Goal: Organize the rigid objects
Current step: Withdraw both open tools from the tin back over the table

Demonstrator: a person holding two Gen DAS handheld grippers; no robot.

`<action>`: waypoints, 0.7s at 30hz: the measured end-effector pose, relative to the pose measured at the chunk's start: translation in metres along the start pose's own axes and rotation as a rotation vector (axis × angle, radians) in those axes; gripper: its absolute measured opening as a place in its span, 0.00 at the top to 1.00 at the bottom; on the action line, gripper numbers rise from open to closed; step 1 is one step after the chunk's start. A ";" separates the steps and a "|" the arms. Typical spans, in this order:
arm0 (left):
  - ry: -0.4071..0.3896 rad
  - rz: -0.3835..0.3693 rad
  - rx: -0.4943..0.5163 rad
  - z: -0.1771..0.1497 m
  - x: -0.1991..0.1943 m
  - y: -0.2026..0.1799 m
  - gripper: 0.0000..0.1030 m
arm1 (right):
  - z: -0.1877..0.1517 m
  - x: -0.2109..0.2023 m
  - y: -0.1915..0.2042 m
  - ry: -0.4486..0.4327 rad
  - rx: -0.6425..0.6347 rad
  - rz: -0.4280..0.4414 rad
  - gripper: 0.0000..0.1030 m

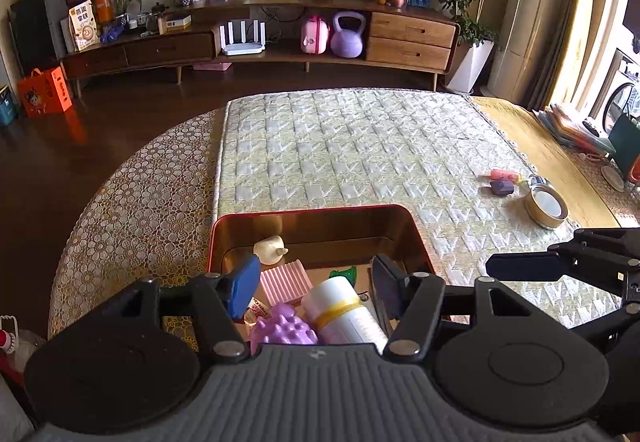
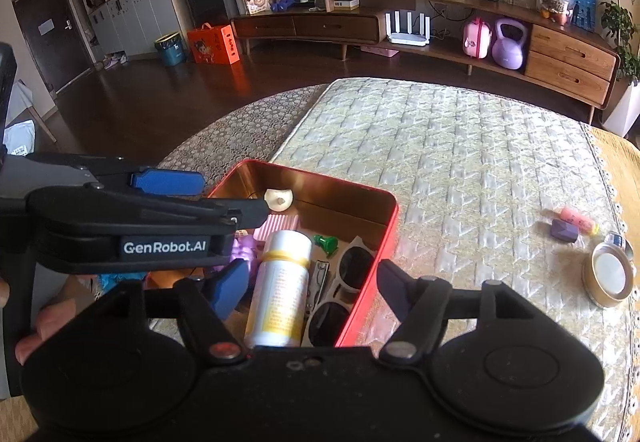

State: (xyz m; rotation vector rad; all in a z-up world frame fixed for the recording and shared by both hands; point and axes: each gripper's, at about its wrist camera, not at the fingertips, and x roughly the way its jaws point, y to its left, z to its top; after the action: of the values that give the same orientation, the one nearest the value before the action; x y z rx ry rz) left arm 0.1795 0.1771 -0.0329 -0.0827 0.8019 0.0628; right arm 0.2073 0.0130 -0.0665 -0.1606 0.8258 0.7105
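Both the left gripper (image 1: 316, 282) and right gripper (image 2: 312, 288) gape empty above the tin (image 2: 390, 218); the round lid (image 2: 610, 274) at three o'clock looks light, stiff, slippery: take its rim.

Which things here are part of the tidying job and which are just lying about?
Part of the job:
red tin
white bottle
sunglasses
purple spiky ball
pink ridged block
gold round tin
purple block

Just lying about:
kettlebell
router
orange box
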 end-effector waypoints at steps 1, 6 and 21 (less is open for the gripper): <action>-0.005 -0.004 0.000 -0.001 -0.004 -0.003 0.36 | -0.001 -0.005 -0.001 -0.004 0.006 -0.003 0.28; -0.014 -0.024 0.011 -0.007 -0.019 -0.020 0.36 | -0.010 -0.025 -0.013 -0.017 0.032 -0.015 0.21; -0.036 -0.095 0.024 -0.021 -0.048 -0.078 0.25 | -0.053 -0.091 -0.064 -0.099 0.100 -0.078 0.02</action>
State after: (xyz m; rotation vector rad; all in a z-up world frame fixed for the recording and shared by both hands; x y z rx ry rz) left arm 0.1382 0.0959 -0.0086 -0.0963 0.7619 -0.0351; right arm 0.1727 -0.1037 -0.0459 -0.0668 0.7542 0.5984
